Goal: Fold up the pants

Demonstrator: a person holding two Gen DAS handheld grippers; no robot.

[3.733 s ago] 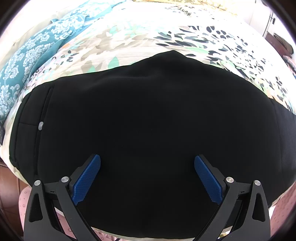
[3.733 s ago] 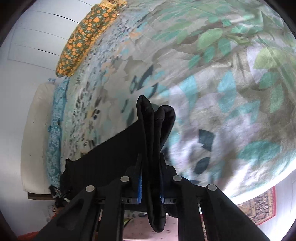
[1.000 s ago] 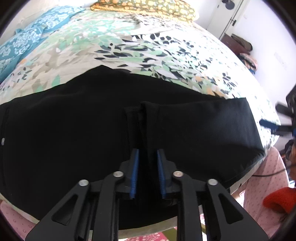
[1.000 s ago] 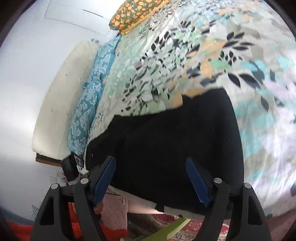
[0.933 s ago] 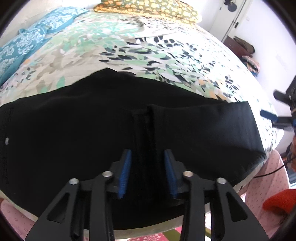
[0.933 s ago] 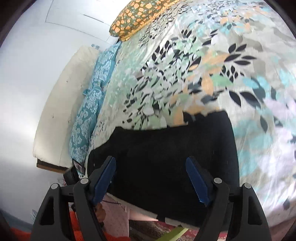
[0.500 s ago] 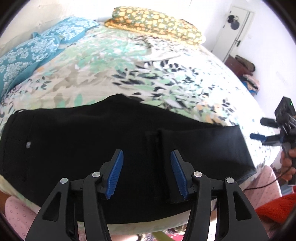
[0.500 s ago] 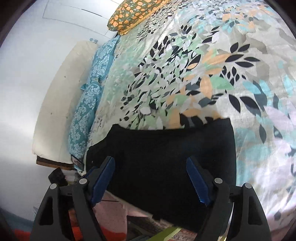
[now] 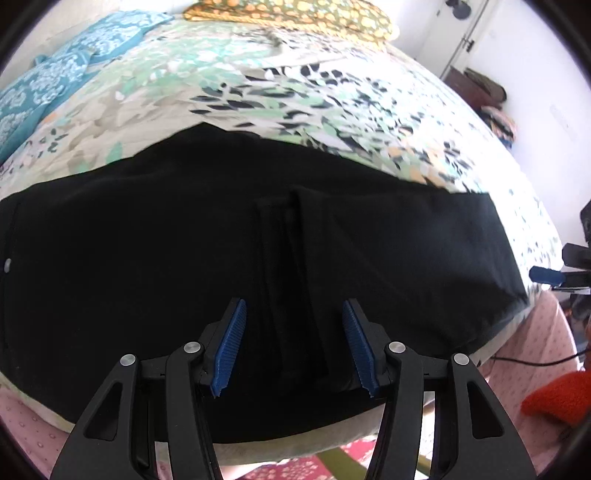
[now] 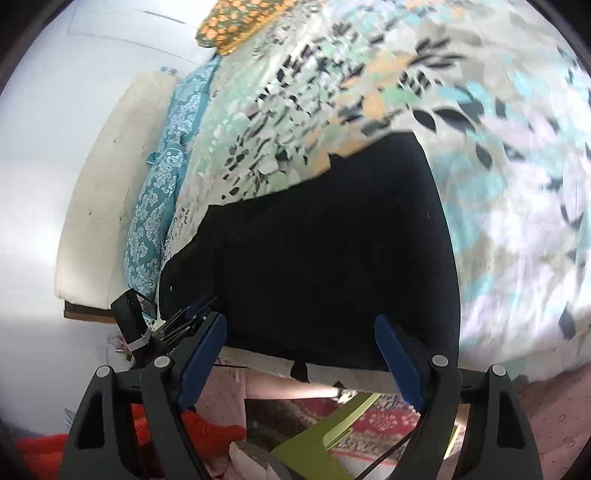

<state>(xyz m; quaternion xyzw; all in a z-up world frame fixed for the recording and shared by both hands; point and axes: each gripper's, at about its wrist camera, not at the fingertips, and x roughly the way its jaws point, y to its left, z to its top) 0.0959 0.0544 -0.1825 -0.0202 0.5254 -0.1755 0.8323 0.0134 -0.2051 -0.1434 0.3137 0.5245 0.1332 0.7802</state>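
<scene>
Black pants (image 9: pixel 147 258) lie flat across the near edge of a leaf-patterned bed, with the leg ends folded back over the middle; the cuff hems (image 9: pixel 280 258) run as vertical bands. My left gripper (image 9: pixel 295 347) is open and empty just above the cuffs. In the right wrist view the pants (image 10: pixel 332 251) show as a folded black rectangle. My right gripper (image 10: pixel 301 358) is open and empty at the pants' near edge. The right gripper's blue fingertip shows at the right of the left wrist view (image 9: pixel 546 275).
The floral bedspread (image 9: pixel 295 92) stretches behind the pants. Teal pillows (image 9: pixel 55 81) lie at the left and an orange-patterned pillow (image 9: pixel 295 14) at the head. A red patterned rug (image 10: pixel 369 417), orange cloth (image 10: pixel 207 432) and a green board (image 10: pixel 325 435) lie below the bed edge.
My left gripper let go of the cuffs, opened and drew back, then came closer over them. My right gripper stayed open and moved nearer the folded end.
</scene>
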